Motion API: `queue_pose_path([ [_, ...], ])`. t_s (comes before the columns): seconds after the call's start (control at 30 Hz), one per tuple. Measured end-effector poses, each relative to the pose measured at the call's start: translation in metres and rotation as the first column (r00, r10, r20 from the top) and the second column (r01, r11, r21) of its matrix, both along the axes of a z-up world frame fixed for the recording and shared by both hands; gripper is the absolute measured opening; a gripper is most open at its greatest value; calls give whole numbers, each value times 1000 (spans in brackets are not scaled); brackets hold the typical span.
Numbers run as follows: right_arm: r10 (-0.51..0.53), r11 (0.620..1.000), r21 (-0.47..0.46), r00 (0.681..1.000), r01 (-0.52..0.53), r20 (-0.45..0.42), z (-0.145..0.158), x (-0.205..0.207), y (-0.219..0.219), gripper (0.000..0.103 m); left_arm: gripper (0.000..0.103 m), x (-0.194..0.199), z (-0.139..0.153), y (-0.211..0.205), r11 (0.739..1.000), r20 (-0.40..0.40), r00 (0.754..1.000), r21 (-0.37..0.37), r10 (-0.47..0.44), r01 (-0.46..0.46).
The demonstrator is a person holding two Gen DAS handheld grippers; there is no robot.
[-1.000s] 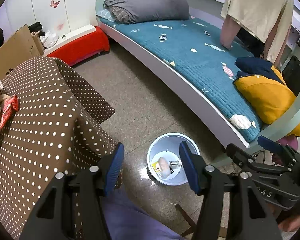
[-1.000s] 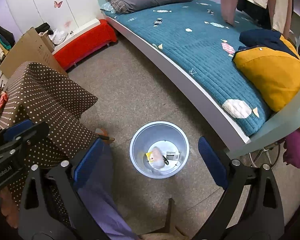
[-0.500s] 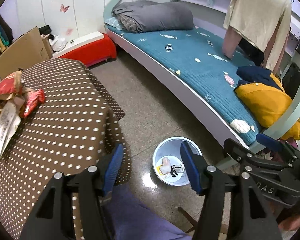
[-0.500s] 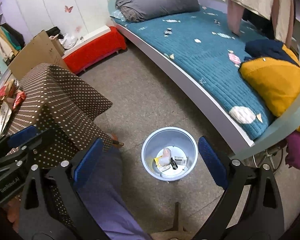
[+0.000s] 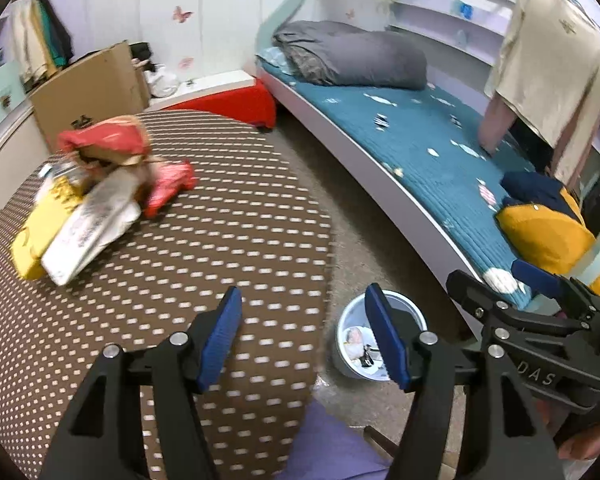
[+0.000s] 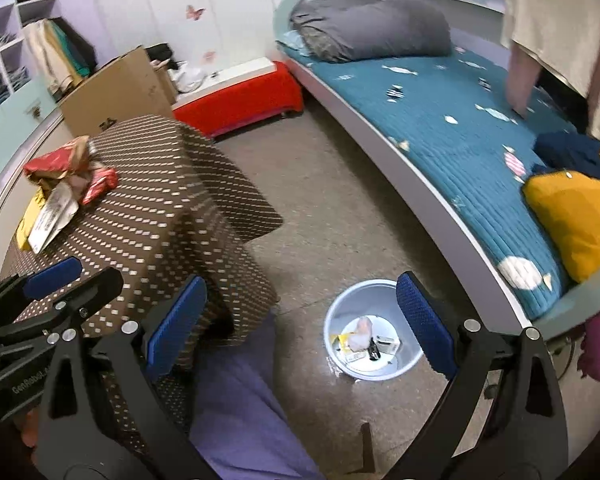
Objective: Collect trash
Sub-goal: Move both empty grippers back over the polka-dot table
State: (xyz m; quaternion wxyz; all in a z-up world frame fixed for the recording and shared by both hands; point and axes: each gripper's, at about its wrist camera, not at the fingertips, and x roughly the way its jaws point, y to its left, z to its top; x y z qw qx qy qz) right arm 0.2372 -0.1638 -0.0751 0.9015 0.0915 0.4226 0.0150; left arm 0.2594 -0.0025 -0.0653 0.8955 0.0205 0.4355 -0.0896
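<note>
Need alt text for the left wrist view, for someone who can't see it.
The open, empty left gripper hovers over a brown polka-dot table with a pile of wrappers at its far left. A trash bin sits on the floor beside a teal bed.

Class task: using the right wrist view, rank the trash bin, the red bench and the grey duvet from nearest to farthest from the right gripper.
1. Trash bin: on the floor, just ahead of the right gripper.
2. Red bench: against the far wall.
3. Grey duvet: at the bed's far end.
</note>
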Motion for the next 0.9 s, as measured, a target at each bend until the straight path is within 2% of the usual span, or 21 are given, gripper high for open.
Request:
queue_pose_path([
  [0.37,164,986,9,986,-164,-13,7,20,78,94,71,-5,7,85,984,12,983,-12,181,-180],
  [0.6,243,970,34,970,-243,-13,13,32,125,94,74,-7,8,142,956,9,956,-7,292,-292],
  [0.9,330,939,109,944,-326,-18,18,43,185,94,76,-14,14,198,925,24,925,-14,380,-380],
])
